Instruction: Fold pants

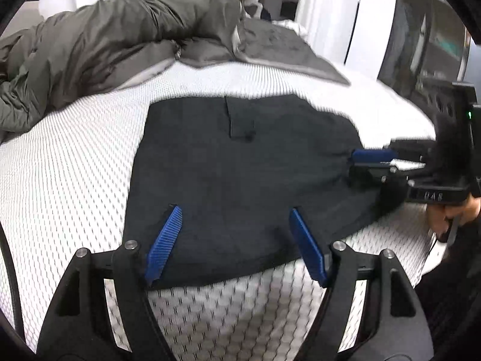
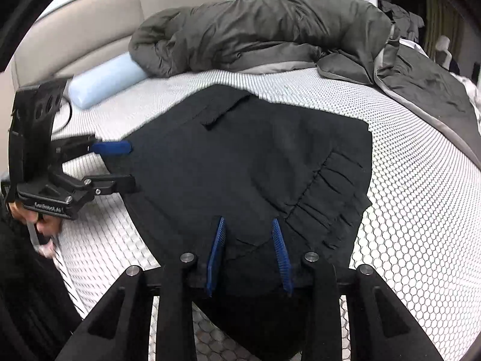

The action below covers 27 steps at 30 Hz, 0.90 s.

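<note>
The pants (image 2: pixel 246 162) are seen as black, plain, without any pattern; the gathered waistband (image 2: pixel 324 198) is of the same black. The mattress cover (image 1: pixel 75 156) is white and is covered by a small honeycomb pattern of dark dots and lines. The duvet (image 2: pixel 255 27) is coloured dark grey-olive, and a lighter grey lining is shown at its edge. The bolster (image 2: pixel 105 78) is pale blue. The headboard (image 2: pixel 75 30) is beige. Both the left gripper (image 1: pixel 236 210) and the right gripper (image 2: pixel 248 221) are made black, with ribbed blue pads (image 1: pixel 163 240). The curtains (image 1: pixel 324 9) are white.
</note>
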Each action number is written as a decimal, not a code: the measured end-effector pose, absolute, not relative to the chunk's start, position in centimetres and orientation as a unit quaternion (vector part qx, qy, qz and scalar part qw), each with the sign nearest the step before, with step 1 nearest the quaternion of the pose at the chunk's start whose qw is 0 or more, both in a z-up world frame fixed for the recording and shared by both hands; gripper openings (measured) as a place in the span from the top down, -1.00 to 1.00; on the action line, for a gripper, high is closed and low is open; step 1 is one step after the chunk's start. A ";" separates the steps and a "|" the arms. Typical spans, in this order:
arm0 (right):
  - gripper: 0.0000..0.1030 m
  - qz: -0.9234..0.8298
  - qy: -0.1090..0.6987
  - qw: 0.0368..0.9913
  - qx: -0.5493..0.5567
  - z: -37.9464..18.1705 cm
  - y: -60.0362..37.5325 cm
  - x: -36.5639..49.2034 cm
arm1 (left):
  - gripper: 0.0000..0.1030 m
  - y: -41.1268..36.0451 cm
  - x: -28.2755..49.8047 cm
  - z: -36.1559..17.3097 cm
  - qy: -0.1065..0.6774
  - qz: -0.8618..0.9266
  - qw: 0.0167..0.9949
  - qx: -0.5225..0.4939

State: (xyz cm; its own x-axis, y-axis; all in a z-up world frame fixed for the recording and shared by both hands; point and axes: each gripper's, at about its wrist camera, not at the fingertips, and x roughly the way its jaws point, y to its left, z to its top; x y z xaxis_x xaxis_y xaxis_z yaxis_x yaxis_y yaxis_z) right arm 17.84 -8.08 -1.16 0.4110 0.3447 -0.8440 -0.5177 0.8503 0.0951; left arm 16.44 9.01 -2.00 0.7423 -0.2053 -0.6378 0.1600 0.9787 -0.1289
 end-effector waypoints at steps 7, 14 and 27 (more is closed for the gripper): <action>0.30 0.276 0.510 0.807 -0.110 -3.0 -3.1 21.3 | -0.40 9.0 22.3 -3.7 0.396 -0.099 0.913 -0.019; 0.37 0.230 0.532 0.802 -0.143 -3.6 -6.2 21.9 | -0.42 11.8 21.0 -3.7 0.400 -0.068 0.914 -0.017; 0.26 0.235 0.523 0.811 -0.117 -2.8 -5.0 22.4 | -0.45 15.2 20.6 -4.2 0.432 -0.080 0.890 -0.123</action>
